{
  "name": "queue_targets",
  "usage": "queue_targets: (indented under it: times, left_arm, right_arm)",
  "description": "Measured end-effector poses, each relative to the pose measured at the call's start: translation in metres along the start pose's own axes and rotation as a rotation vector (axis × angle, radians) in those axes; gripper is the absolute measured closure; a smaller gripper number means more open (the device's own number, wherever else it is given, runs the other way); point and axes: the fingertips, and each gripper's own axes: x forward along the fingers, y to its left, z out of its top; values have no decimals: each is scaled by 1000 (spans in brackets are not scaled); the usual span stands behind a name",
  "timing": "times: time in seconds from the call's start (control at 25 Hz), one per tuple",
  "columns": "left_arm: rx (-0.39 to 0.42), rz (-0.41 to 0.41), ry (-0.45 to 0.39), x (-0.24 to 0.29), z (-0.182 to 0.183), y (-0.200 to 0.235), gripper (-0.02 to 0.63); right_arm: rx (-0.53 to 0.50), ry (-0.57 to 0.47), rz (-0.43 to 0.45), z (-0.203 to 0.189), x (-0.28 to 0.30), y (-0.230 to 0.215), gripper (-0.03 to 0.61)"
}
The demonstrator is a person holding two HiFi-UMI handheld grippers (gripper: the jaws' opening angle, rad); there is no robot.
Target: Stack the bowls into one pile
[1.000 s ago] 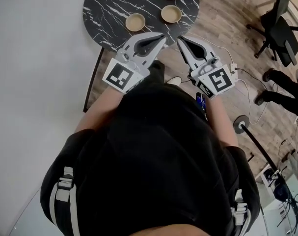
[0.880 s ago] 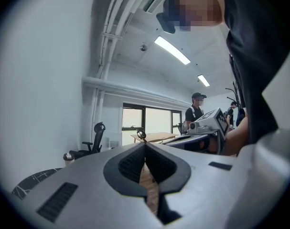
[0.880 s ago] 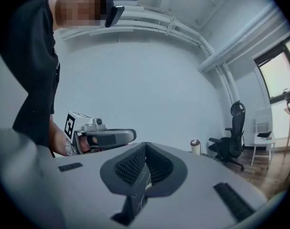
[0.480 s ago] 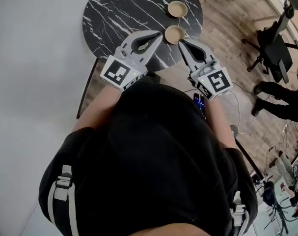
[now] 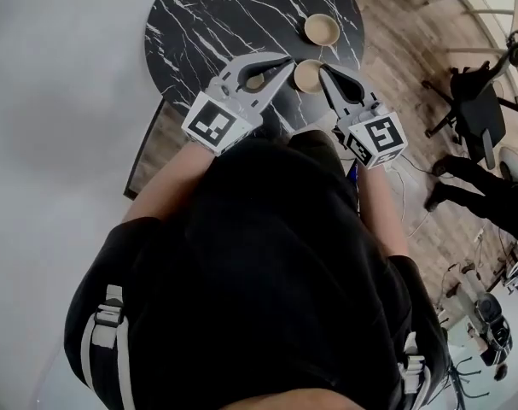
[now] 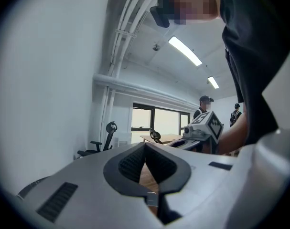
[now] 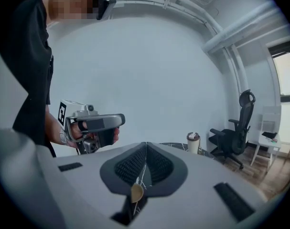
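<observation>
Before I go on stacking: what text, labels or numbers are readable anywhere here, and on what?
No words or numbers can be read.
Left gripper, marker cube: black-and-white square pattern, no text.
Right gripper, marker cube: likewise.
Lidded cup: any print is too small to read.
Bowls: plain.

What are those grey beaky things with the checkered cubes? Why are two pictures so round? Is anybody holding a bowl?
They are hand tools: someone holds a left gripper and a right gripper, each with two jaws. One picture comes from a head camera looking down past the black shirt. The round ones come from a camera on each gripper. On the black marble table sit three small tan bowls, apart, not stacked. Both grippers are shut and hold nothing.
</observation>
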Motion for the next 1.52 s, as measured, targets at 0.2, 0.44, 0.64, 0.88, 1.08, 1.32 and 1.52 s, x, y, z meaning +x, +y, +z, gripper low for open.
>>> queue_targets:
  times: [0.2,0.44,0.64,0.88,1.08,1.32,1.52]
  left_arm:
    - [21,76,19,25,-7,3,609]
    - [-34,270,4,54,-11,-7,609]
    - [-50,386,25,76,-23,-13,609]
    - [-80,506,3,87,-43,-20,609]
    - [-65,540,-1,92,-57,-27,609]
    - [-76,574,5,96,-71,-31,609]
    - [-73,596,13,93,-76,-30,609]
  right_arm:
    - [10,44,63,-10,10,-48,574]
    - [-34,124,241,-22,15,-85,574]
    - [-43,223,327,-58,22,-117,574]
    - [-87,369,309,-119,41,-161,569]
    - [-117,463,221,-164,60,-196,501]
    - [-131,563,148,-211,86,-232,455]
    - [-105,630,71,-244,111,-254,413]
